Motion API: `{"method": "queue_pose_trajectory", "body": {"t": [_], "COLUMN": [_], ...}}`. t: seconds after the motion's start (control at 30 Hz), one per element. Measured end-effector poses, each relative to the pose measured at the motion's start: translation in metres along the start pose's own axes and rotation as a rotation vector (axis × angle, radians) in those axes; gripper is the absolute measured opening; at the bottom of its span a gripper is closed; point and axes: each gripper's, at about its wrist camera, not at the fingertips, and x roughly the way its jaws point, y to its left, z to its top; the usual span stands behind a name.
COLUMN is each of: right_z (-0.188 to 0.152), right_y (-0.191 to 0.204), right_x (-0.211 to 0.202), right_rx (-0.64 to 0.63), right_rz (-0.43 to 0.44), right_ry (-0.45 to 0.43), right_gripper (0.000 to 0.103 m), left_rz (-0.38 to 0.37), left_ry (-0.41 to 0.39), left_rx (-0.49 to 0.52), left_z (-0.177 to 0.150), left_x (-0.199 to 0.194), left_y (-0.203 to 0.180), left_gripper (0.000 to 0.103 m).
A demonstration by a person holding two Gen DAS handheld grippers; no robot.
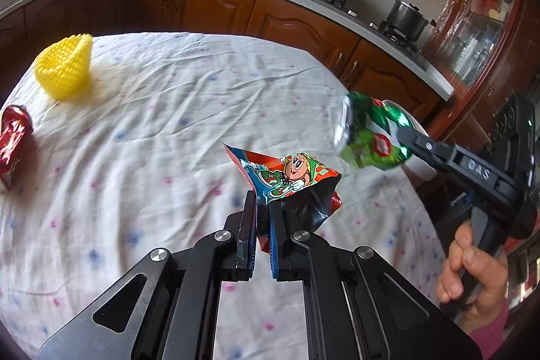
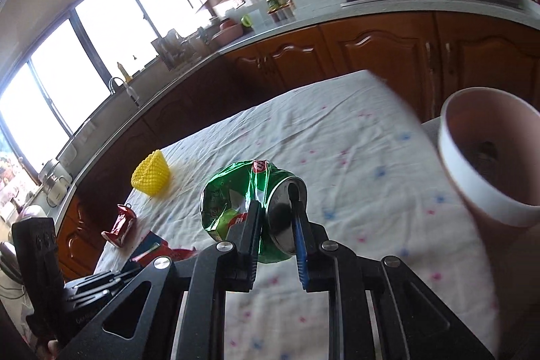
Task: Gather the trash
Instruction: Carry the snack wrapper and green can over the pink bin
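I am seeing open flowered white cloth on the counter (image 1: pixel 162 130) lying ahead of my left fingers, with the yellow foam mesh fruit sleeve (image 1: pixel 65 66) and crushed red can (image 1: pixel 13 140) sitting far left. The pink round plastic bin (image 2: pixel 486 157) is standing close on my right, beside the crushed green can (image 2: pixel 249 204) filling my right fingers.

My red can (image 1: pixel 13 140) is cut off at the left edge; the pink bin (image 2: pixel 486 164) is blurred, its contents unreadable.
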Motion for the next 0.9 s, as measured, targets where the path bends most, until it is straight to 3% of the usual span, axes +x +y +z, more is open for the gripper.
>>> {"method": "queue_pose_trajectory", "body": {"t": [0.9], "right_z": [-0.001], "right_y": [-0.092], "right_x": [-0.1], "right_rx": [0.113], "right_rz": [-0.126], "right_ry": [-0.138], "right_gripper": [0.018], "left_rz": [-0.104], "left_ry": [-0.009], "left_rx": [0.167], "left_z": [0.038], "left_x": [0.03], "left_y": [-0.124], "left_gripper": [0.005]}}
